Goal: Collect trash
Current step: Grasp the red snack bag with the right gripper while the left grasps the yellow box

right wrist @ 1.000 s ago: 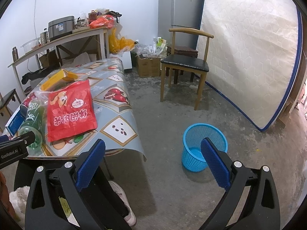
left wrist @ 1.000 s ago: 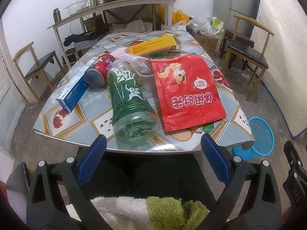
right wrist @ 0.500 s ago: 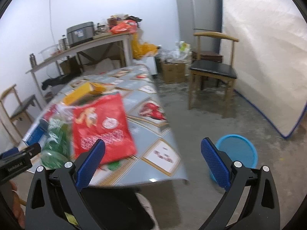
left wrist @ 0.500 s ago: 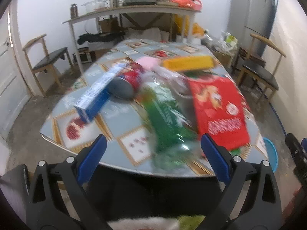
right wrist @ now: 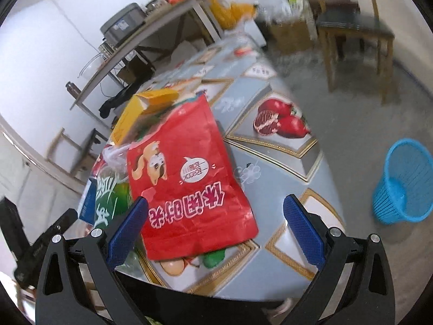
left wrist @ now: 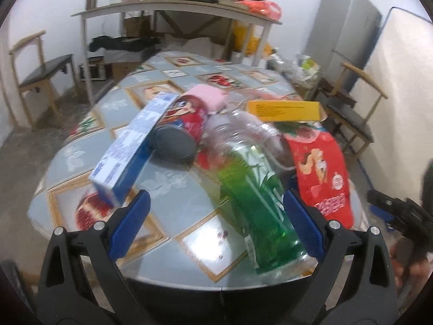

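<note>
Trash lies on a patterned table (left wrist: pixel 173 211): a green plastic bottle (left wrist: pixel 257 195), a red snack bag (left wrist: pixel 322 173), a blue-white box (left wrist: pixel 130 151), a red can (left wrist: pixel 181 132), a yellow box (left wrist: pixel 284 110) and a pink item (left wrist: pixel 209 98). My left gripper (left wrist: pixel 216 227) is open and empty over the table's near edge, the bottle's base between its fingers. My right gripper (right wrist: pixel 215 233) is open and empty over the near end of the red bag (right wrist: pixel 186 181). The green bottle (right wrist: pixel 111 203) and yellow box (right wrist: pixel 143 108) lie to the bag's left.
A blue mesh wastebasket (right wrist: pixel 403 187) stands on the floor right of the table. A wooden chair (right wrist: pixel 354 29) stands beyond it, another chair (left wrist: pixel 40 73) at the left. A cluttered shelf table (left wrist: pixel 173 8) and a fridge (left wrist: pixel 343 29) stand at the back.
Both grippers have moved forward and closer to the table. The left view swung left then in over the bottle. The right view swung left, from the floor and basket onto the red bag.
</note>
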Demonstrator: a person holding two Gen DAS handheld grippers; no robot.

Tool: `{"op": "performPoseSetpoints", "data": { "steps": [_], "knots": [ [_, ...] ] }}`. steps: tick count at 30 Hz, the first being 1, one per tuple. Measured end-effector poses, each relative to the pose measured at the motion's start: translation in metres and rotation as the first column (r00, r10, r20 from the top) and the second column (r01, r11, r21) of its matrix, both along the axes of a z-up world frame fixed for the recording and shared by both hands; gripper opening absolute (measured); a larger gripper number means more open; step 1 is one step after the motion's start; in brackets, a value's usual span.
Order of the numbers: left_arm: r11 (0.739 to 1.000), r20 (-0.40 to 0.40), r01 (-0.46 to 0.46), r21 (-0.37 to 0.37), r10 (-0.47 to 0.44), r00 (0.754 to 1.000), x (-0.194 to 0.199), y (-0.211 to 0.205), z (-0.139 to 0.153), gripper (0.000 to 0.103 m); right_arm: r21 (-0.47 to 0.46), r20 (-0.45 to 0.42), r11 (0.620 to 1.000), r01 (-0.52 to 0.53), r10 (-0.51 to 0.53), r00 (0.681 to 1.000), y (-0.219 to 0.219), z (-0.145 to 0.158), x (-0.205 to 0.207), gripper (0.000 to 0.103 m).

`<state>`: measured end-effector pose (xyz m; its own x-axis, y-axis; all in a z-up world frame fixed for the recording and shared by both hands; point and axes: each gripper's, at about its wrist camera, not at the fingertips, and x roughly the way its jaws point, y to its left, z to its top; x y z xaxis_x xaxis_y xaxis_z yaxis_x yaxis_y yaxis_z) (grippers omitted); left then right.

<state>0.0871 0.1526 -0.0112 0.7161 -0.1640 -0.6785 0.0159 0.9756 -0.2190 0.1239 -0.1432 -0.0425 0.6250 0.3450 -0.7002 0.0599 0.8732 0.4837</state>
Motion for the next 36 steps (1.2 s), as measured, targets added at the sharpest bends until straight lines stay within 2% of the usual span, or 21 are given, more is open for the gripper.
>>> {"op": "performPoseSetpoints", "data": {
  "steps": [4, 9, 12, 16, 20, 27, 29, 32, 36],
  "knots": [
    [0.993, 0.050, 0.072, -0.094, -0.068, 0.996, 0.014, 0.006, 0.000, 0.095, 0.033, -0.023, 0.998, -0.053, 0.054, 0.998, 0.000, -0.008, 0.028, 0.097],
    [0.985, 0.102, 0.129, -0.119, -0.117, 0.988, 0.026, 0.002, 0.006, 0.095, 0.095, -0.048, 0.988, -0.122, 0.127, 0.991, -0.001, -0.020, 0.063, 0.096],
    [0.977, 0.101, 0.174, -0.123, -0.162, 0.981, 0.031, -0.008, 0.005, 0.095, 0.169, -0.048, 0.970, -0.177, 0.187, 0.981, -0.001, -0.023, 0.079, 0.090],
    [0.970, 0.086, 0.209, -0.126, -0.199, 0.976, 0.033, -0.017, 0.001, 0.095, 0.241, -0.072, 0.944, -0.225, 0.249, 0.966, 0.001, -0.029, 0.095, 0.073],
    [0.969, 0.078, 0.221, -0.113, -0.213, 0.974, 0.030, -0.022, 0.000, 0.095, 0.246, -0.089, 0.935, -0.256, 0.284, 0.955, 0.004, -0.032, 0.101, 0.053],
    [0.977, 0.084, 0.199, -0.081, -0.192, 0.978, 0.025, -0.018, 0.004, 0.095, 0.289, -0.102, 0.921, -0.261, 0.301, 0.948, -0.001, -0.040, 0.107, 0.028],
    [0.979, 0.092, 0.189, -0.076, -0.182, 0.979, 0.024, -0.015, 0.008, 0.095, 0.296, -0.097, 0.919, -0.260, 0.299, 0.949, -0.004, -0.040, 0.104, 0.017],
    [0.980, 0.109, 0.189, -0.058, -0.182, 0.977, 0.025, -0.015, 0.013, 0.095, 0.299, -0.085, 0.920, -0.253, 0.290, 0.953, -0.007, -0.037, 0.100, 0.010],
    [0.975, 0.139, 0.219, -0.026, -0.213, 0.967, 0.034, -0.019, 0.025, 0.095, 0.290, -0.068, 0.927, -0.238, 0.268, 0.961, -0.016, -0.034, 0.086, 0.006]
  ]
}}
